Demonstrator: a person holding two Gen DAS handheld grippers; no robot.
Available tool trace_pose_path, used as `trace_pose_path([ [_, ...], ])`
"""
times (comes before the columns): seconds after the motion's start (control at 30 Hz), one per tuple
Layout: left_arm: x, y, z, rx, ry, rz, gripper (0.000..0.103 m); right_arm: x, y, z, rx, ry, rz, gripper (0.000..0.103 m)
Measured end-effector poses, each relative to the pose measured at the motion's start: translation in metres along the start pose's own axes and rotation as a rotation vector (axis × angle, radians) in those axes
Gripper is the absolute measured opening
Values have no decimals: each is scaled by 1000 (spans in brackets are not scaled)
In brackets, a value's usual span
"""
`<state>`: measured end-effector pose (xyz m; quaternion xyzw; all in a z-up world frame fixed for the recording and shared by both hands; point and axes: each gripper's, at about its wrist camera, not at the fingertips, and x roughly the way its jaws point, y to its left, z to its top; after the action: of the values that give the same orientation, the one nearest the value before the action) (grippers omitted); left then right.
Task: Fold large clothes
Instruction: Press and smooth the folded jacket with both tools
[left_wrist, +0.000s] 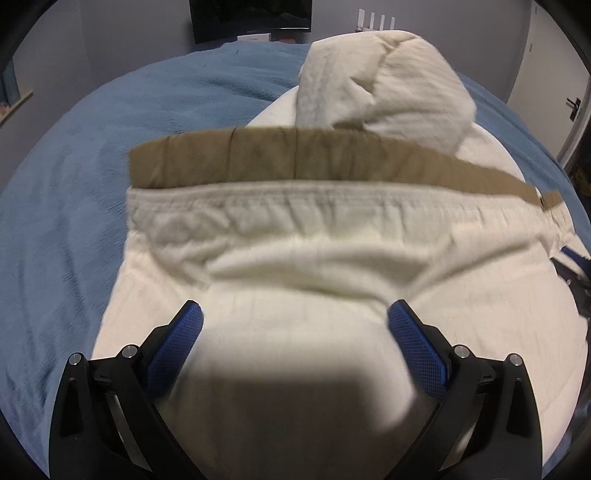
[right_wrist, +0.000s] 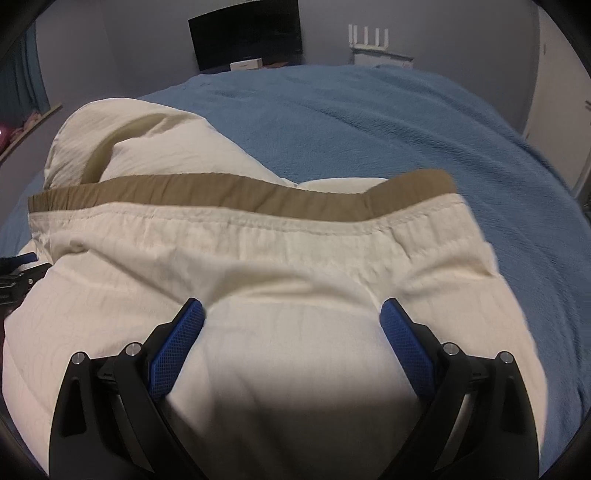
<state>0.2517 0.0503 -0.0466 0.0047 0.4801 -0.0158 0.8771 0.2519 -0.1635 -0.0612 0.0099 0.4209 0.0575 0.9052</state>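
A cream garment (left_wrist: 295, 258) with a tan inner waistband (left_wrist: 295, 158) lies on the blue bedspread (left_wrist: 74, 184). It also shows in the right wrist view (right_wrist: 277, 266), with its tan band (right_wrist: 221, 192). A bunched cream part (left_wrist: 380, 85) rises behind the waistband, at the left in the right wrist view (right_wrist: 129, 144). My left gripper (left_wrist: 295, 317) is open just over the cloth, near the left side. My right gripper (right_wrist: 291, 314) is open just over the cloth, near the right side. Neither holds anything.
The blue bedspread (right_wrist: 406, 129) spreads all around the garment. A dark screen (right_wrist: 245, 37) and a white router (right_wrist: 369, 37) stand at the far wall. A door (left_wrist: 554, 92) is at the right. The other gripper shows at the frame edge (right_wrist: 18, 273).
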Motion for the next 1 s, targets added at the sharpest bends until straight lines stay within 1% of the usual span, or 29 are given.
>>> trace_pose_path([
  [0.07, -17, 2, -8, 0, -27, -28, 96, -18, -1, -8, -1, -37, 19, 92],
  [0.13, -33, 1, -13, 3, -47, -78, 96, -41, 0, -18, -22, -81, 69, 92],
  [0.2, -52, -4, -21, 21, -71, -139, 96, -59, 3, -27, -40, -102, 110, 92],
  [0.23, -57, -8, -24, 36, -67, -148, 96, -65, 7, -30, -51, -104, 123, 92],
  [0.27, -61, -14, -29, 55, -49, -142, 96, -70, 10, -33, -67, -101, 131, 92],
  [0.3, -60, -18, -35, 68, -28, -136, 96, -75, 15, -39, -93, -96, 119, 92],
  [0.37, -56, -22, -47, 92, 35, -132, 96, -79, 21, -49, -145, -82, 83, 92],
  [0.4, -52, -21, -54, 99, 58, -129, 97, -77, 23, -56, -177, -62, 50, 92],
  [0.47, -48, -19, -57, 98, 74, -130, 97, -70, 23, -64, -198, -37, 17, 92],
  [0.53, -41, -23, -57, 113, 91, -104, 97, -64, 22, -68, -190, -25, 7, 92],
  [0.63, -31, -32, -60, 126, 95, -64, 98, -58, 23, -75, -192, -23, -9, 92],
  [0.7, -33, -33, -61, 130, 85, -53, 98, -59, 24, -76, -195, -21, -22, 92],
  [0.8, -43, -31, -62, 121, 69, -56, 97, -79, 24, -81, -194, -29, -31, 92],
  [0.87, -53, -27, -65, 117, 62, -60, 96, -98, 19, -86, -186, -30, -1, 92],
  [0.93, -65, -22, -70, 108, 59, -84, 96, -109, 17, -88, -185, -22, 19, 92],
  [1.0, -73, -23, -76, 101, 65, -100, 96, -115, 16, -93, -183, 7, 9, 92],
])
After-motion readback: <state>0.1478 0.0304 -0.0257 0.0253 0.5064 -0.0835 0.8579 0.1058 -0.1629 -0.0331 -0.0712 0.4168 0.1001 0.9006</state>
